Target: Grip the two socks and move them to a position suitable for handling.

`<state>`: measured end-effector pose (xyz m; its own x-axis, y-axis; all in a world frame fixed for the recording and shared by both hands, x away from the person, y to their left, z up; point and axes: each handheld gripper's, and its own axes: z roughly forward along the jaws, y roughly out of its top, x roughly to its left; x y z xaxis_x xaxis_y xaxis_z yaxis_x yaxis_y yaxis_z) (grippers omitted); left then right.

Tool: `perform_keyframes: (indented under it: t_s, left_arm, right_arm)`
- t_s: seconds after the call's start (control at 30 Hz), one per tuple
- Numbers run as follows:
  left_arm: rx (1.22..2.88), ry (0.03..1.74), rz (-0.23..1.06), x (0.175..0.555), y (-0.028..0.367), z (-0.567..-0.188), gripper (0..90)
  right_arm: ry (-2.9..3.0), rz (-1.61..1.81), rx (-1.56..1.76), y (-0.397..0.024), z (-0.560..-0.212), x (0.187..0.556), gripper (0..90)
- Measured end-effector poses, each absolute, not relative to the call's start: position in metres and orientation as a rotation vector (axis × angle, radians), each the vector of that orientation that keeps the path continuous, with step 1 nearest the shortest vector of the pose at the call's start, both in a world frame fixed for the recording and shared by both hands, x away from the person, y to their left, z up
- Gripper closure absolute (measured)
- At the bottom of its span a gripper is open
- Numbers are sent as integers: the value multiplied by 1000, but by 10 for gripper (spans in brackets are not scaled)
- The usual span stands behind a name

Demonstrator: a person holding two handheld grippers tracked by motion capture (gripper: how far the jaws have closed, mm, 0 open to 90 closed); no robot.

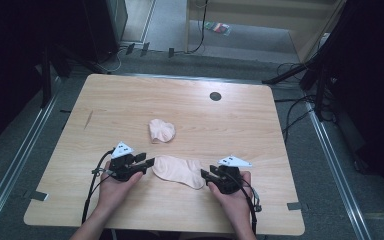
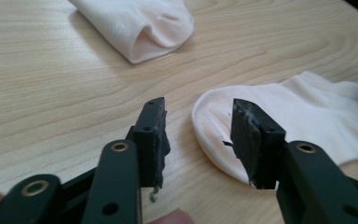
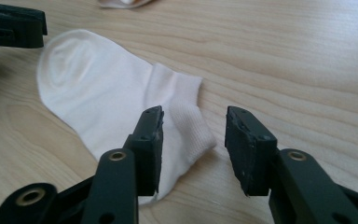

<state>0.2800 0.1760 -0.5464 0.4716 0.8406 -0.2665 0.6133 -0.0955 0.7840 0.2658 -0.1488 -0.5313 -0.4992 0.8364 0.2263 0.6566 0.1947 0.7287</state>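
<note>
Flat sock [image 1: 178,170] lies on the tabletop [image 1: 130,100] between my two grippers; rolled sock [image 1: 161,130] sits just beyond it. Left gripper [image 1: 149,162] spread at the flat sock's toe end, pinching nothing. Right gripper [image 1: 204,174] spread at its cuff, also empty. Risk as I see it: pads catch only one layer of fabric, so it slips or bunches when lifted. No brand or readable writing anywhere.
</note>
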Motion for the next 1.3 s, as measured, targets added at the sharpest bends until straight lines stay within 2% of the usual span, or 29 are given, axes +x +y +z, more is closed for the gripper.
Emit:
perform_keyframes:
  t_s: [0.07, 0.17, 0.23, 0.33, 0.37, 0.4, 0.47, 0.63, 0.87, 1.3]
  left_arm:
    - [1806, 1244, 296, 283, 172, -549, 638]
    - [1838, 1237, 287, 284, 165, -551, 677]
    - [1868, 1234, 309, 283, 161, -551, 761]
    - [1888, 1220, 290, 281, 163, -550, 881]
    - [1888, 1220, 290, 281, 163, -550, 900]
    - [1913, 1197, 293, 278, 164, -549, 900]
    - [1928, 1182, 298, 275, 165, -548, 900]
    - [1891, 1182, 295, 265, 175, -543, 900]
    - [1865, 1190, 357, 241, 188, -532, 900]
    - [1895, 1217, 393, 238, 207, -537, 900]
  right_arm:
    - [2234, 1167, 1453, -148, -534, 265, 562]
    - [2235, 1159, 1466, -146, -538, 266, 539]
    - [2257, 1134, 1455, -141, -541, 265, 611]
    - [2269, 1123, 1424, -137, -541, 263, 776]
    - [2269, 1123, 1424, -137, -541, 263, 776]
    - [2279, 1136, 1411, -137, -541, 263, 832]
    - [2286, 1146, 1399, -137, -540, 263, 844]
    - [2267, 1181, 1370, -137, -535, 261, 851]
    - [2246, 1221, 1337, -135, -528, 260, 852]
    - [2275, 1192, 1311, -131, -530, 266, 869]
